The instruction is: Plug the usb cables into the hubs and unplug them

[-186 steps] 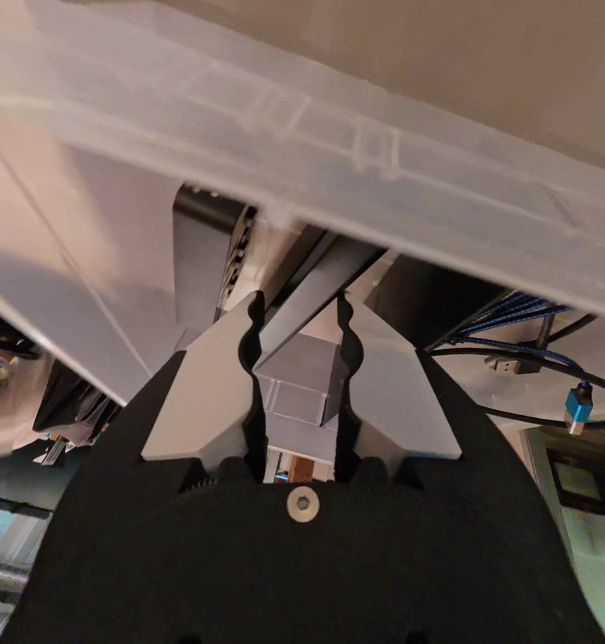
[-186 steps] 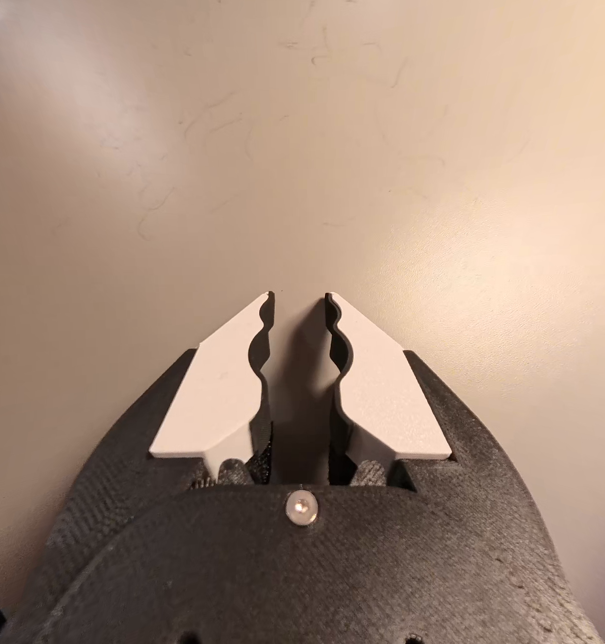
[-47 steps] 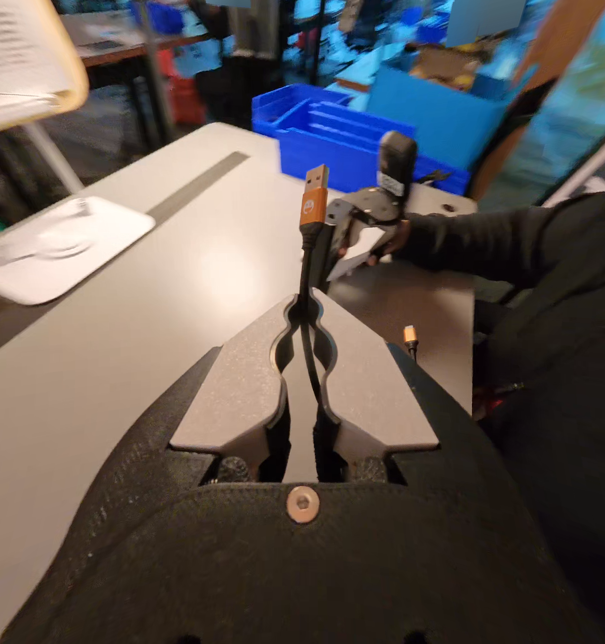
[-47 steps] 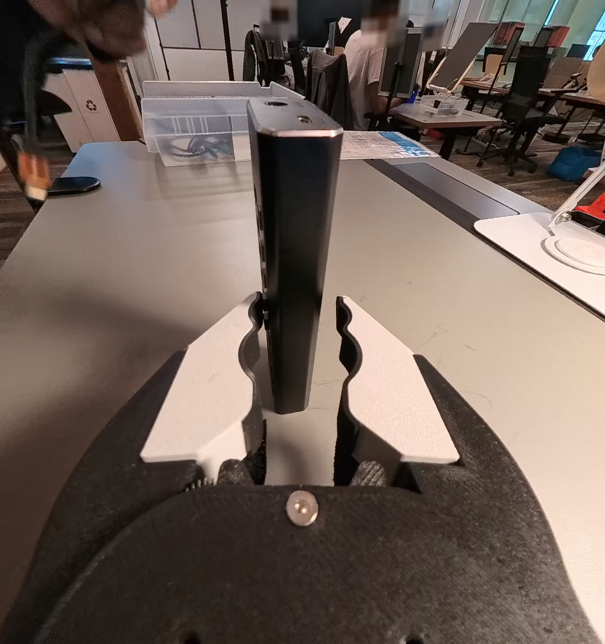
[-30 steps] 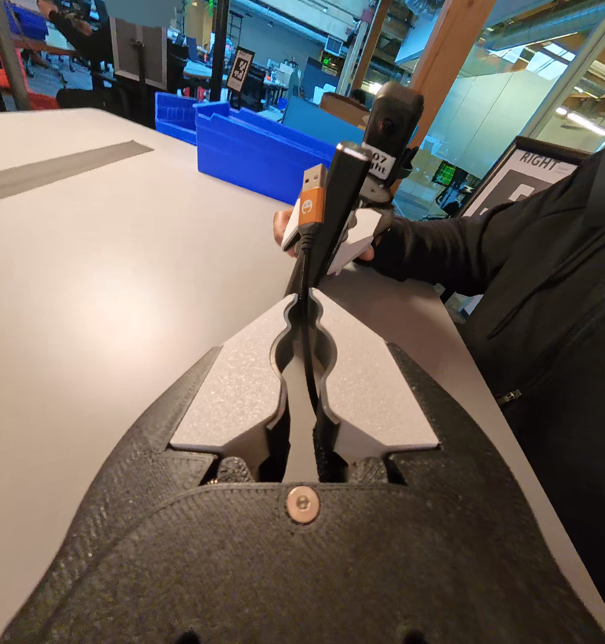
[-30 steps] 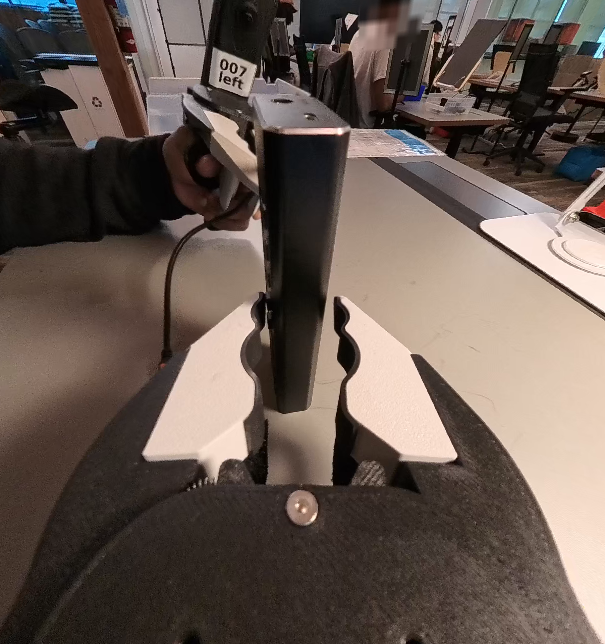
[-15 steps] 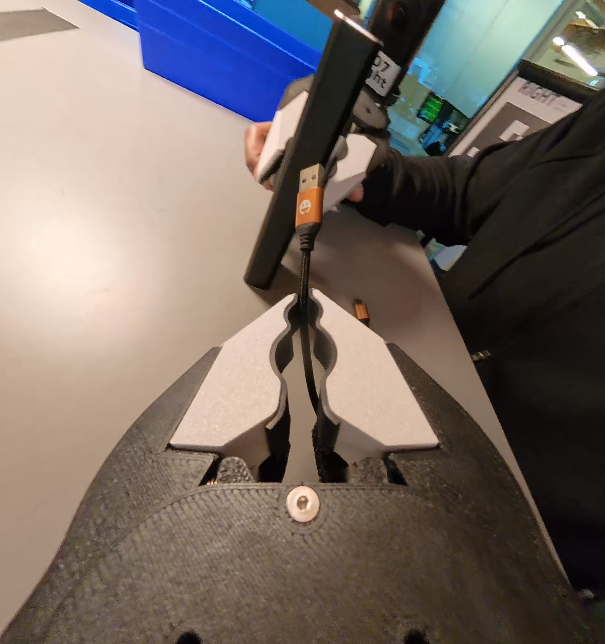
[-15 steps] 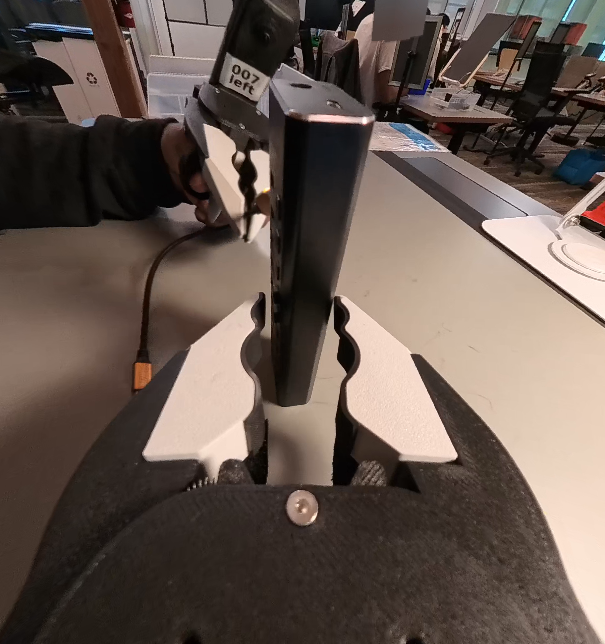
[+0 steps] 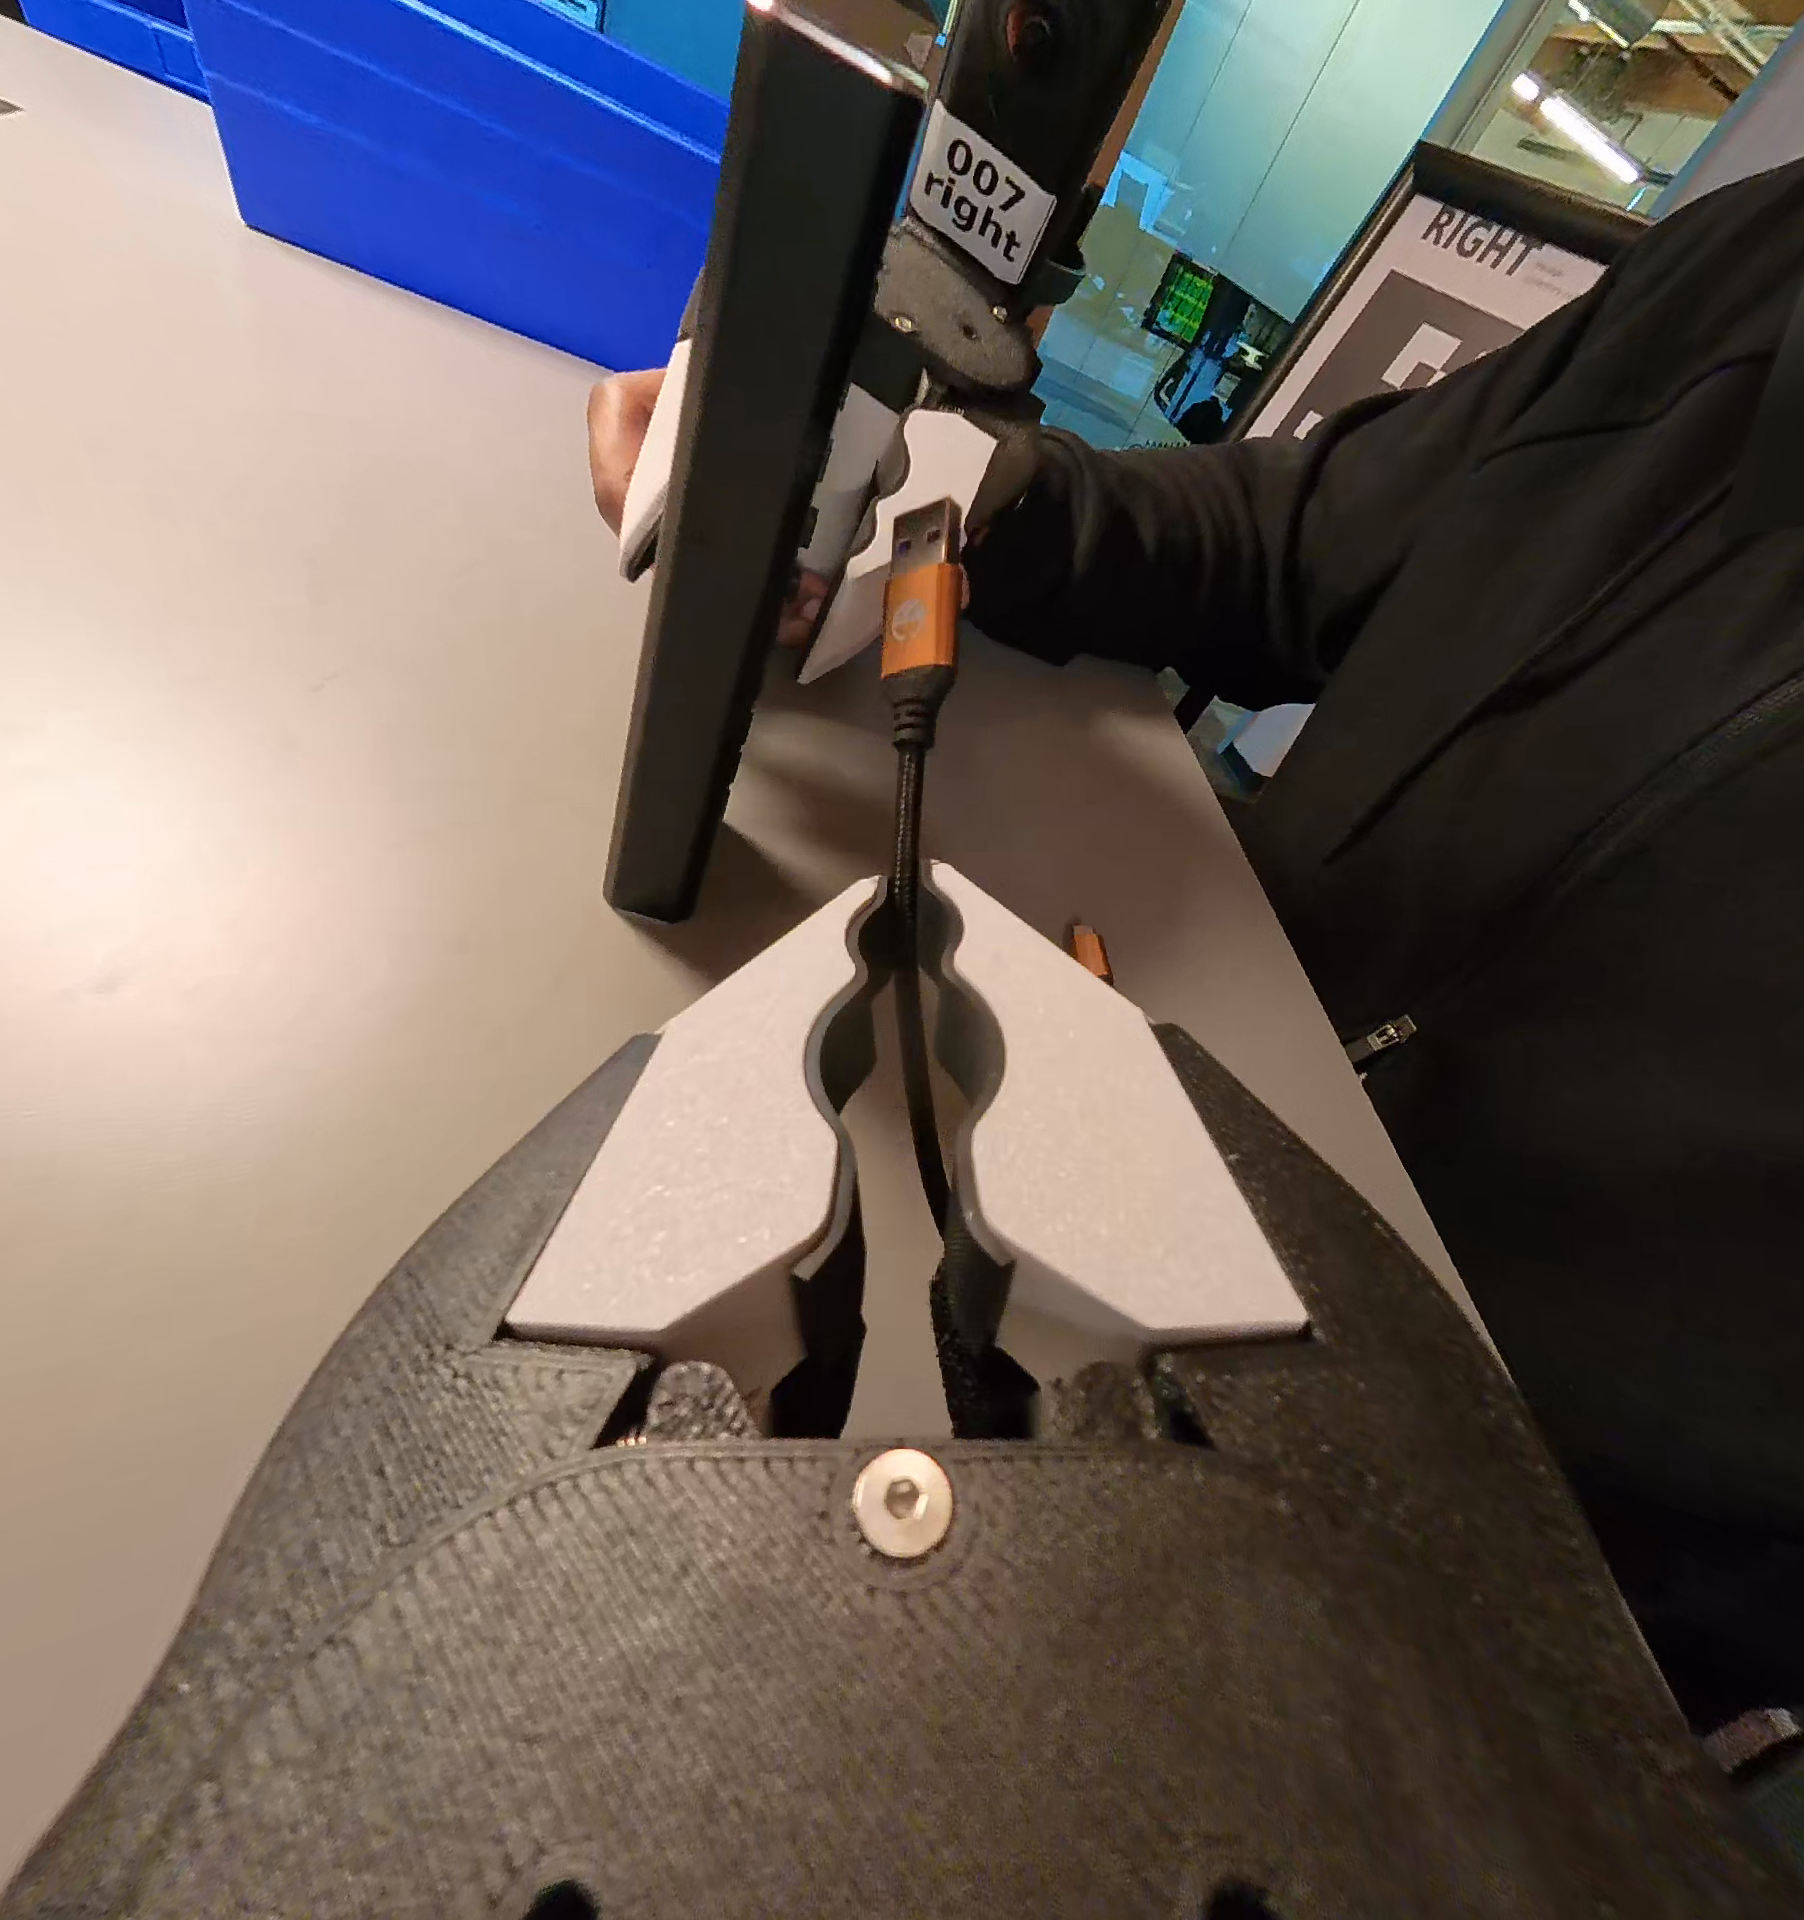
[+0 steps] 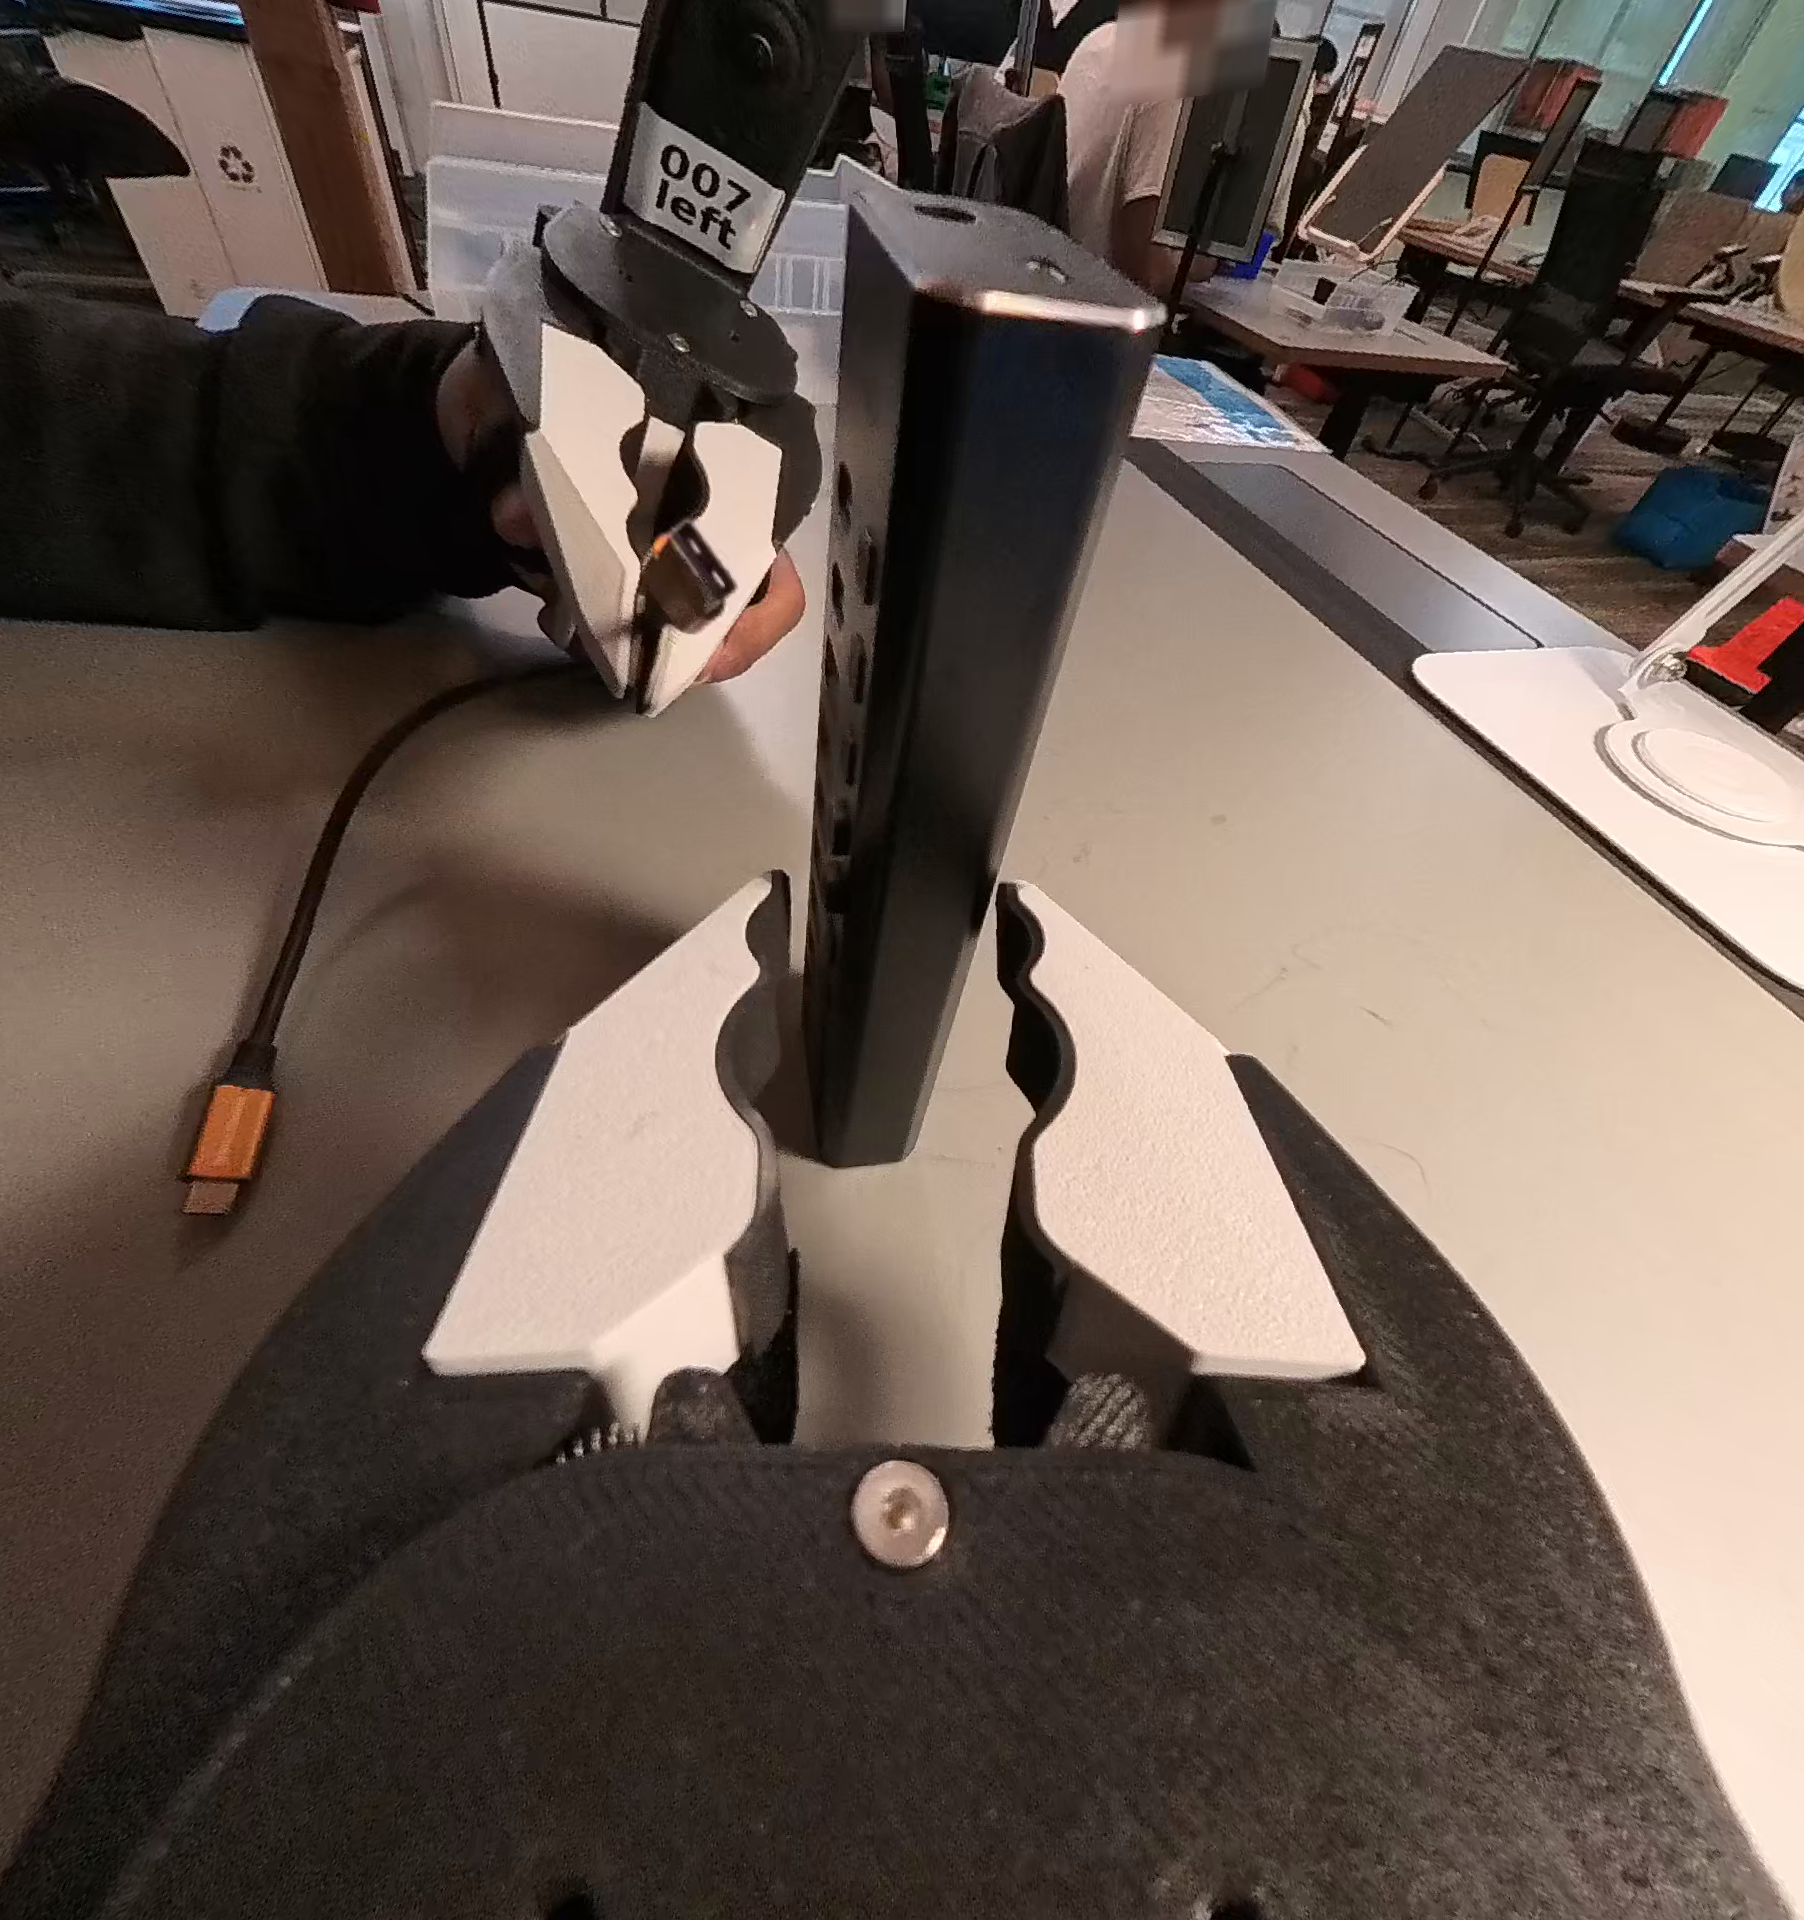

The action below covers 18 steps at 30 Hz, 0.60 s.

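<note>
The left gripper (image 9: 906, 883) clamps the cable (image 9: 908, 821); the right gripper (image 10: 885, 894) grips the upright hub (image 10: 939, 665), plug (image 9: 921, 592) just beside it.

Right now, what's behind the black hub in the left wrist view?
Behind the black hub are the right gripper, its hand partly hidden, and blue bins. The hub's port side faces away.

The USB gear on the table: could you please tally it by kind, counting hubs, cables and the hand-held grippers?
Hubs: 1, black hub
Cables: 1, orange-ended cable
Hand-held grippers: 2, left hand-held gripper, right hand-held gripper
Total: 4
</note>
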Available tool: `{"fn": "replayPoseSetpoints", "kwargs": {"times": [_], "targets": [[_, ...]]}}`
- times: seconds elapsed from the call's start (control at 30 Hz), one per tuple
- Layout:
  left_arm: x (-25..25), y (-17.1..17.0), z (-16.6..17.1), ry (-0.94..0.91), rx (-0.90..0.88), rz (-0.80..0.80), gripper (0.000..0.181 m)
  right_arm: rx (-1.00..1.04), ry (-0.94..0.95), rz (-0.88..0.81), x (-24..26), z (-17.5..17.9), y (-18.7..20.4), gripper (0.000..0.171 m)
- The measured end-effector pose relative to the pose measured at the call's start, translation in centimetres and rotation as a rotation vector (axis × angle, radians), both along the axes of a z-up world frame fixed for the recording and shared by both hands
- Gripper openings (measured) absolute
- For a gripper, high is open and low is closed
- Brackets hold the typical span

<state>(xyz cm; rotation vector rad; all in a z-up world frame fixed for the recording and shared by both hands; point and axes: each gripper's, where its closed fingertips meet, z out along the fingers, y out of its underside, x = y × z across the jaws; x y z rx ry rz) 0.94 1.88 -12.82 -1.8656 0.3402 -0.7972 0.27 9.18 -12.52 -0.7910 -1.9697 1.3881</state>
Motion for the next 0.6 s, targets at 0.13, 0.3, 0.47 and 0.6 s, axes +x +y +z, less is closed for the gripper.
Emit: {"fn": "replayPoseSetpoints", "kwargs": {"times": [0.13, 0.3, 0.47, 0.6], "targets": [[0.3, 0.2, 0.1, 0.000, 0.007, 0.008, 0.005, 0.005, 0.001, -0.003, 0.1, 0.0, 0.1, 0.039], [0.6, 0.1, 0.2, -0.011, 0.012, 0.015, 0.005, 0.008, 0.002, -0.003, 0.2, 0.0, 0.2, 0.039], [1.1, 0.2, 0.5, -0.064, 0.001, 0.056, 0.005, 0.039, 0.013, -0.022, 0.3, -0.1, 0.5, 0.039], [2.3, 0.1, 1.3, -0.197, 0.003, 0.111, 0.005, 0.079, 0.053, -0.054, 0.9, 0.3, 1.5, 0.039]]}}
